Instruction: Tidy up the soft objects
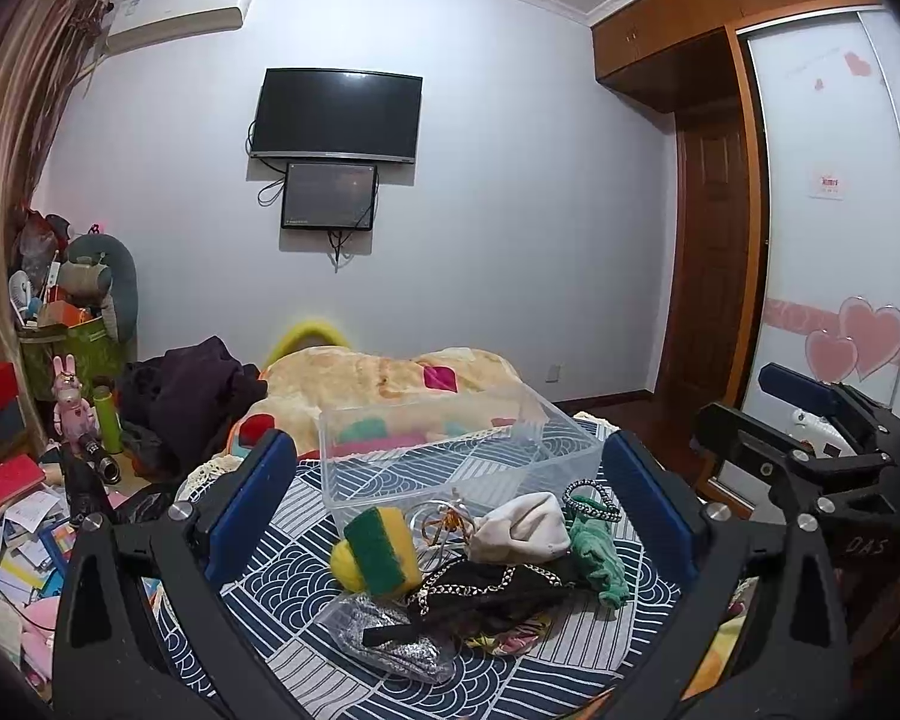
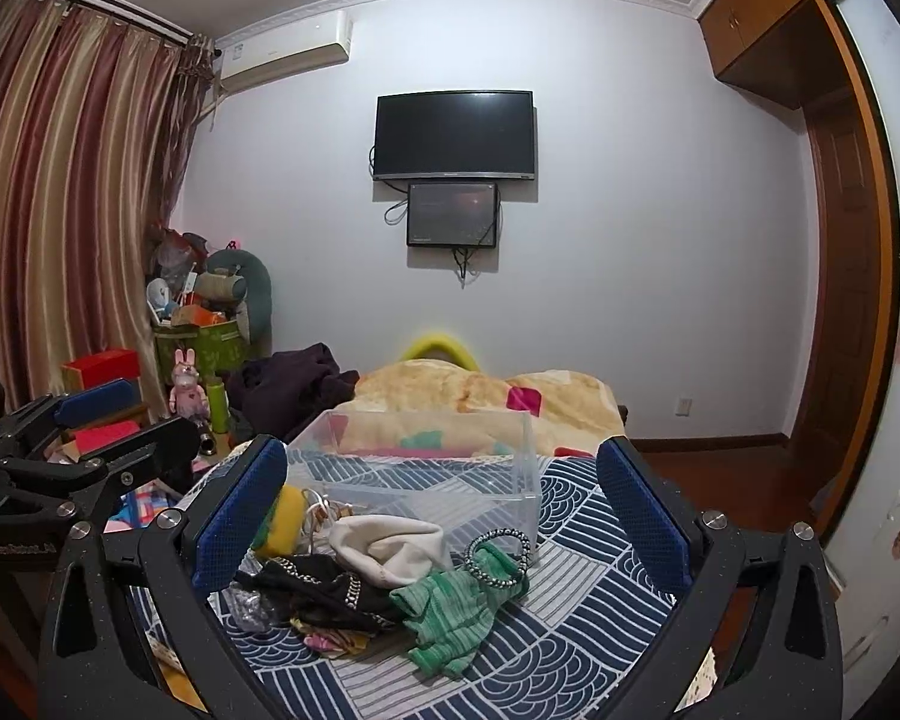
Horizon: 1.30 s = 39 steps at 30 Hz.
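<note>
A pile of small items lies on a blue-and-white patterned cloth [image 1: 306,546]: a yellow-green sponge [image 1: 381,549], a white cloth pouch [image 1: 525,525], a green knit piece [image 1: 597,558], a black chain-trimmed fabric [image 1: 486,591], a silver glitter pouch [image 1: 384,639] and a beaded bracelet [image 1: 591,501]. A clear plastic bin [image 1: 450,450] stands empty just behind the pile. My left gripper [image 1: 450,510] is open, its jaws spread either side of the pile. My right gripper [image 2: 444,510] is open too, above the green knit piece [image 2: 456,612] and white pouch [image 2: 390,543], near the bin [image 2: 420,468].
A yellow patterned blanket [image 1: 390,378] and dark clothes [image 1: 186,396] lie behind the bin. Clutter, boxes and a pink rabbit toy [image 1: 72,402] fill the left floor. A wardrobe [image 1: 834,210] and door stand right. The right gripper body [image 1: 810,444] shows at the left view's right side.
</note>
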Available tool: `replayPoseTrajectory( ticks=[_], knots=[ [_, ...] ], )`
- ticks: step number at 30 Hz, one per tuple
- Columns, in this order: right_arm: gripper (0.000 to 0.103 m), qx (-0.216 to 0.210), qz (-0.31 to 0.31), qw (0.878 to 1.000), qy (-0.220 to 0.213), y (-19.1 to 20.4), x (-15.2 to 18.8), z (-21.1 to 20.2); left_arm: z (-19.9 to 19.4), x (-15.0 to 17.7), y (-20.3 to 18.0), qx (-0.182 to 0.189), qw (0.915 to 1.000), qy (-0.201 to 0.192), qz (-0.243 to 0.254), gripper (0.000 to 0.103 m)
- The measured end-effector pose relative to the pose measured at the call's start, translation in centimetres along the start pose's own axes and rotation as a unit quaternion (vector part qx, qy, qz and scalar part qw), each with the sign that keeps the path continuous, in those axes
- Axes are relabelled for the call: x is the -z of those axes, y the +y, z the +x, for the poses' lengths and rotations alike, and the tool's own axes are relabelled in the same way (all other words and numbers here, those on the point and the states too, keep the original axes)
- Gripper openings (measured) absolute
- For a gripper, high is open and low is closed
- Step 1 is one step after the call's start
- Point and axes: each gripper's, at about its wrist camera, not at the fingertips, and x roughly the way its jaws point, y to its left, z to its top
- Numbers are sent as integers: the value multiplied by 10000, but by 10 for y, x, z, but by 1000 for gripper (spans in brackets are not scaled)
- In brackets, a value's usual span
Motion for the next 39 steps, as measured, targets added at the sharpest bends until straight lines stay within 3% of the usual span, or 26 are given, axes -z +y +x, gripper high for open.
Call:
replayPoseTrajectory(
  ticks=[39],
  knots=[
    [103, -40, 0, 10000, -20, 0, 0, -1, 0, -2, 1, -5, 10000, -40, 4, 103]
  ],
)
